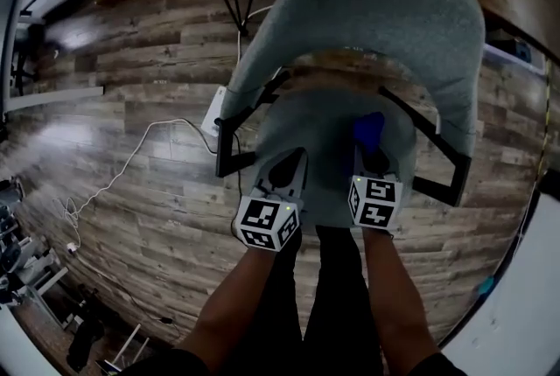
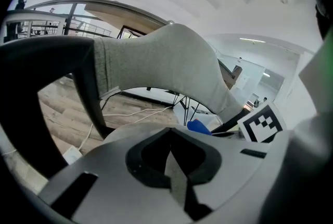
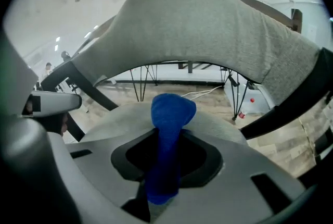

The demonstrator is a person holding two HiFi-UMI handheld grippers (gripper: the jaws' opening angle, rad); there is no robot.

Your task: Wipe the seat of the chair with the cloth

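Cloth — gripped lengthwise by the right tool — points toward the backrest; left tool closed, empty.

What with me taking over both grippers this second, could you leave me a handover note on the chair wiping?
Left gripper: shut, empty, over the front left of the grey seat.
Right gripper: shut on the blue cloth, which sticks out bunched ahead of its jaws, over the seat's right side.
Done: the cloth is in hand. Whether any of the seat is wiped cannot be told.
Left: wipe the seat with the cloth.
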